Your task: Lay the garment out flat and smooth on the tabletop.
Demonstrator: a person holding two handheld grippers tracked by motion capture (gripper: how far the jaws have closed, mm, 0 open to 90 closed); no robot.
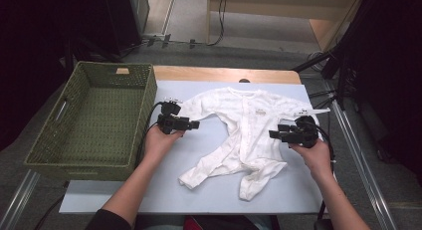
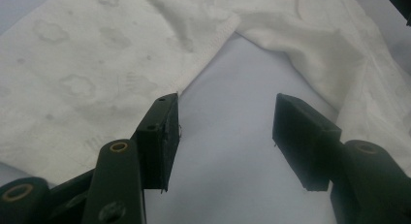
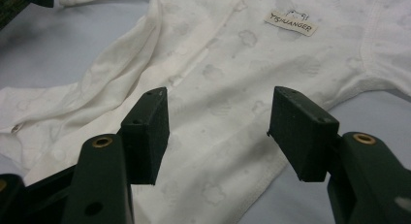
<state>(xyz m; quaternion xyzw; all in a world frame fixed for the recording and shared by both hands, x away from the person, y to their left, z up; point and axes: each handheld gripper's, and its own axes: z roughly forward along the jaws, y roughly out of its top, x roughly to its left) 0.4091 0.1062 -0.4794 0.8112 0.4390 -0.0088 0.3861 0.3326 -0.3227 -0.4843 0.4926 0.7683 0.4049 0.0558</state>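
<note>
A white baby sleepsuit [image 1: 244, 125] lies spread front-up on the pale mat [image 1: 209, 190], its legs toward the near edge. My left gripper [image 1: 194, 124] hovers by its left sleeve, pointing right. In the left gripper view the left gripper [image 2: 225, 136] is open over bare mat, with the sleeve's hem [image 2: 194, 69] just beyond the left jaw. My right gripper [image 1: 272, 134] sits at the garment's right side, pointing left. In the right gripper view the right gripper [image 3: 218, 129] stands open just above the sleepsuit's body [image 3: 228, 73], with nothing pinched.
An empty green woven basket [image 1: 147, 108] stands on the left, right beside the mat. A small brand label [image 3: 292, 23] is sewn on the garment's chest. Bare wooden table edge [image 1: 224, 73] shows behind the mat. Dark stands and cables surround the table.
</note>
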